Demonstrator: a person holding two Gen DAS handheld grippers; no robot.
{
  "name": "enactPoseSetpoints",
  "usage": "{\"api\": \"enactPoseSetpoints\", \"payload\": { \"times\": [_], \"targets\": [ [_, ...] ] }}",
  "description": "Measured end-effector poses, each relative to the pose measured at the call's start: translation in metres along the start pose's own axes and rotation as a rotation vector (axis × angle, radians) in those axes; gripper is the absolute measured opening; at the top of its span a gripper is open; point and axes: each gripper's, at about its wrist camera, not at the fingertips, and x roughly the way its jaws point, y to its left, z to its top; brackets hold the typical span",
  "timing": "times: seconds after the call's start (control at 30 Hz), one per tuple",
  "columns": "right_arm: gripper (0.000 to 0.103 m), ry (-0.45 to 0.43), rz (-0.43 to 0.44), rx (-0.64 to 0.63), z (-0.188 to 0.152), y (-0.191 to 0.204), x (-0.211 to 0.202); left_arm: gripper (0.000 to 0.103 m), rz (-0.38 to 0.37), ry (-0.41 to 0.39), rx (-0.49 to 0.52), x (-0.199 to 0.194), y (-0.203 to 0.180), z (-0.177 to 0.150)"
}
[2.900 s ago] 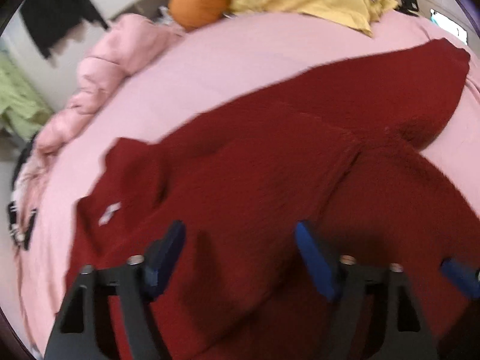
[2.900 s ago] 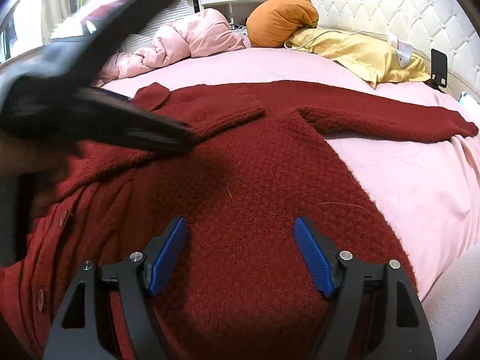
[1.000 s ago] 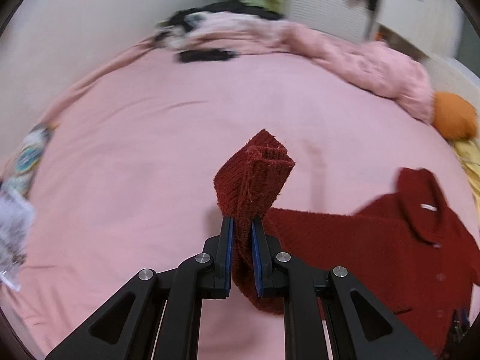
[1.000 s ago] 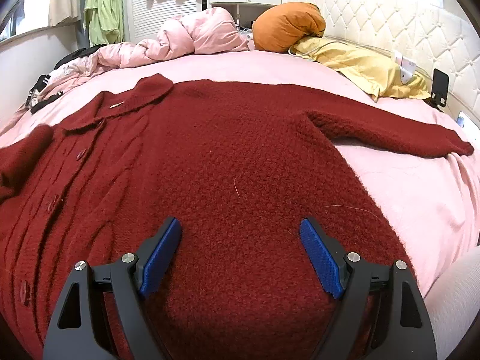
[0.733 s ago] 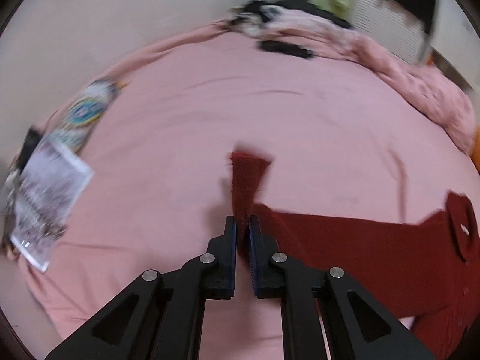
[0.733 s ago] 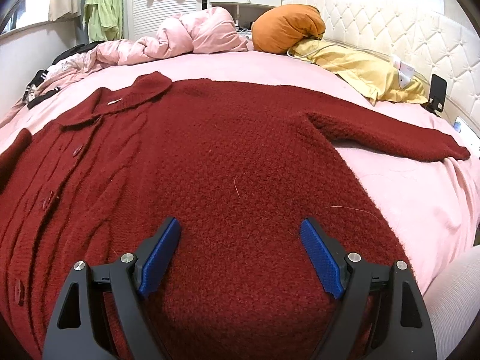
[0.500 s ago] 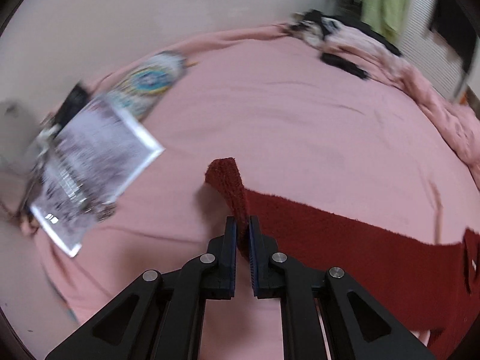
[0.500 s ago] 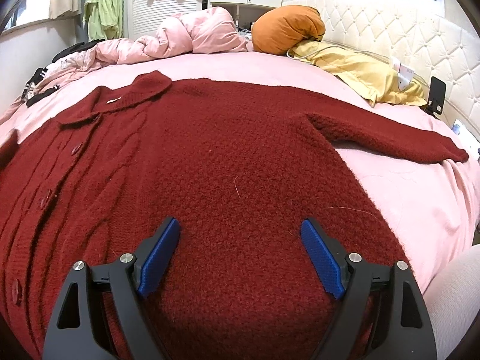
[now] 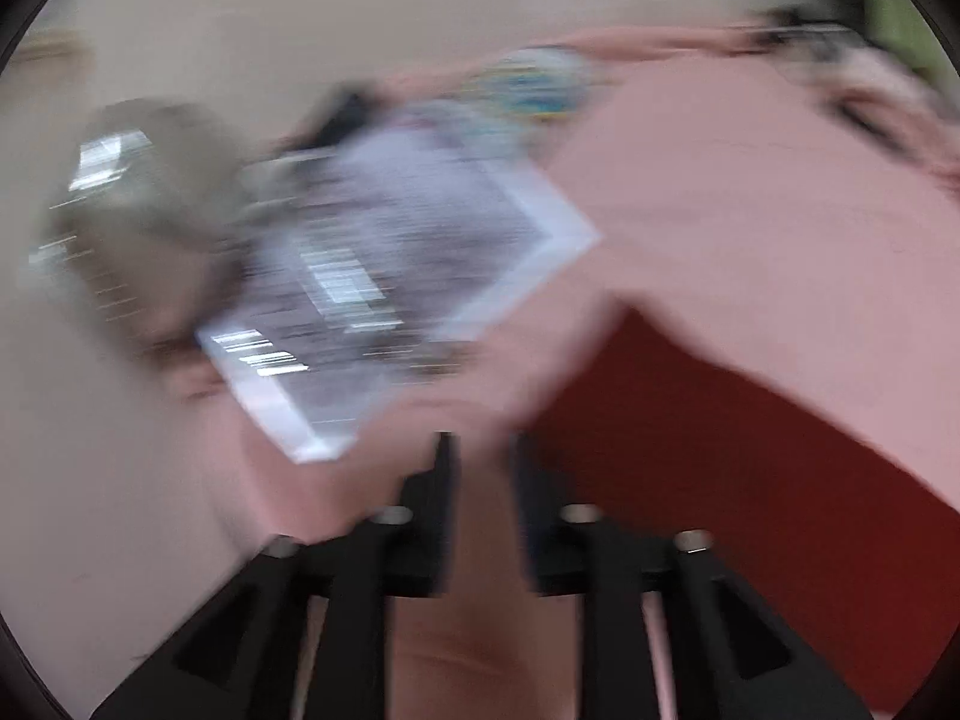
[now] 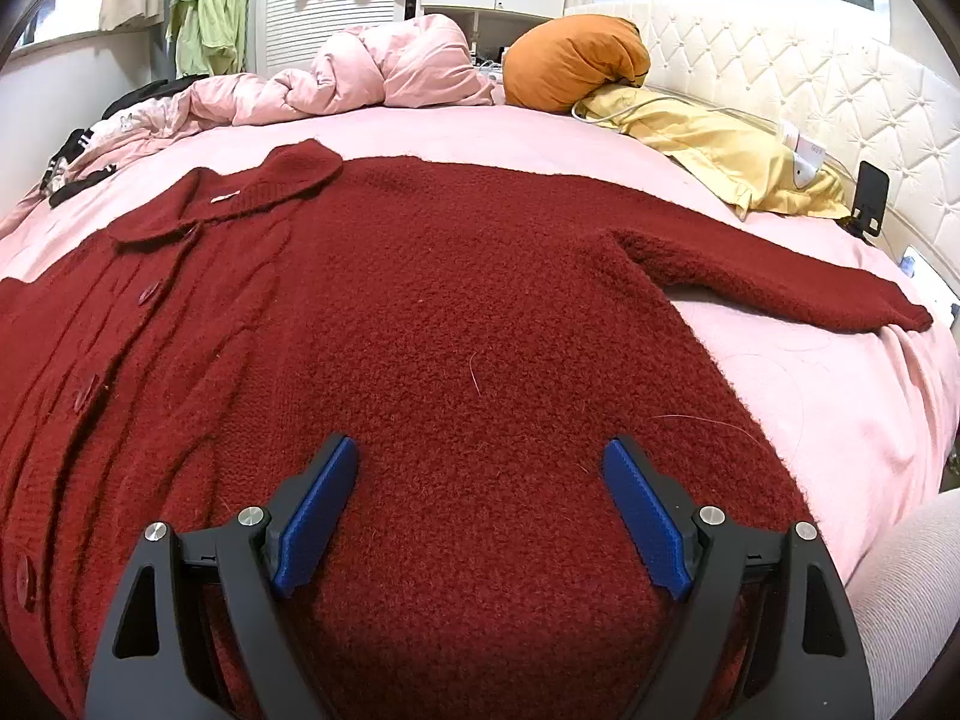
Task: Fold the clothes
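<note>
The right gripper (image 10: 480, 516) hangs wide open just above the lower body of a dark red knitted cardigan (image 10: 456, 324), its blue pads (image 10: 318, 504) spread far apart with nothing between them. The cardigan lies flat and front-up on the pink bed (image 10: 840, 396), collar (image 10: 264, 192) pointing toward the far side, a row of buttons (image 10: 90, 393) running down the left part of the view, and one sleeve (image 10: 774, 288) stretched out to the right across the sheet. Beyond the collar sit a rumpled pink duvet (image 10: 372, 78), an orange cushion (image 10: 573, 60) and a yellow cloth (image 10: 714, 150) against the white tufted headboard (image 10: 840, 102). The left wrist view is badly smeared by motion. There the left gripper (image 9: 480, 468) shows a narrow gap between its dark fingers (image 9: 441, 498), with only pink sheet visible through it, so it is slightly open and holds nothing. Just to its right a red sleeve (image 9: 720, 450) lies along the bed (image 9: 750, 192). Past the gripper, near the bed's edge, are a pale printed sheet of paper (image 9: 390, 294) and a round patterned thing (image 9: 528, 90), too blurred to name.
</note>
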Motion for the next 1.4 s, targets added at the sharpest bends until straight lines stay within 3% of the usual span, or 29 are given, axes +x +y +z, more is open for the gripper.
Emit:
{"api": "enactPoseSetpoints", "payload": {
  "times": [0.1,0.17,0.23,0.3,0.33,0.37,0.4,0.47,0.5,0.57,0.67,0.7,0.77,0.93,1.0,1.07,1.13,1.17,1.2,1.27,1.3,1.4],
  "targets": [
    [0.085,-0.002,0.005,-0.009,0.001,-0.004,0.002,0.061,-0.094,-0.125,-0.113,-0.029,0.010,-0.002],
    [0.085,-0.003,0.003,-0.008,0.001,-0.003,0.001,0.067,-0.248,-0.206,-0.059,-0.055,-0.003,-0.004],
    [0.085,-0.005,0.001,-0.007,0.000,-0.003,0.001,0.082,-0.454,-0.239,0.081,-0.083,-0.030,-0.010],
    [0.085,-0.005,0.000,-0.006,0.000,-0.002,0.001,0.084,-0.710,-0.171,0.275,-0.102,-0.067,-0.023],
    [0.085,-0.005,0.000,-0.006,0.000,-0.002,0.001,0.084,-0.763,-0.146,0.347,-0.107,-0.081,-0.029],
    [0.085,-0.005,0.000,-0.005,0.000,-0.002,0.000,0.084,-0.743,-0.149,0.433,-0.111,-0.099,-0.040],
    [0.085,-0.005,0.000,-0.005,0.000,-0.001,0.000,0.084,-0.665,-0.163,0.493,-0.108,-0.113,-0.048],
    [0.085,-0.006,0.000,-0.003,-0.001,-0.002,-0.001,0.084,-0.479,-0.113,0.576,-0.085,-0.134,-0.060],
    [0.085,-0.006,0.001,-0.003,-0.001,-0.002,-0.001,0.085,-0.397,-0.007,0.597,-0.061,-0.141,-0.067],
    [0.085,-0.006,-0.001,-0.001,-0.001,-0.001,-0.001,0.091,-0.436,0.044,0.474,-0.042,-0.126,-0.066],
    [0.085,-0.007,-0.002,0.000,-0.002,0.000,-0.002,0.088,-0.190,-0.108,0.519,-0.060,-0.129,-0.071],
    [0.085,-0.007,-0.003,0.000,-0.002,0.000,-0.002,0.081,-0.161,-0.194,0.547,-0.081,-0.133,-0.077],
    [0.085,-0.007,-0.004,-0.001,-0.002,0.001,-0.002,0.081,-0.256,-0.277,0.543,-0.120,-0.138,-0.087],
    [0.085,-0.007,-0.010,0.004,-0.002,0.001,-0.001,0.083,-0.724,-0.274,0.603,-0.229,-0.178,-0.120],
    [0.085,-0.007,-0.009,0.007,-0.002,0.001,-0.001,0.084,-0.863,-0.269,0.670,-0.268,-0.200,-0.149],
    [0.085,-0.007,-0.006,0.008,-0.002,0.001,-0.001,0.084,-0.947,-0.260,0.730,-0.290,-0.219,-0.177],
    [0.085,-0.007,-0.004,0.009,-0.001,0.000,-0.001,0.085,-0.931,-0.260,0.844,-0.291,-0.244,-0.212],
    [0.085,-0.007,-0.002,0.010,-0.001,0.000,-0.001,0.085,-0.876,-0.254,0.893,-0.283,-0.256,-0.226],
    [0.085,-0.007,-0.001,0.011,-0.001,0.000,-0.001,0.085,-0.782,-0.206,0.947,-0.263,-0.272,-0.241],
    [0.085,-0.007,0.004,0.013,-0.001,-0.001,-0.001,0.087,-0.721,-0.102,0.967,-0.232,-0.285,-0.254],
    [0.085,-0.007,0.006,0.015,-0.001,-0.001,-0.001,0.090,-0.743,-0.126,0.927,-0.233,-0.278,-0.252],
    [0.085,-0.008,0.002,0.018,-0.002,0.000,-0.002,0.087,-0.622,-0.230,0.979,-0.262,-0.274,-0.254]
  ]
}}
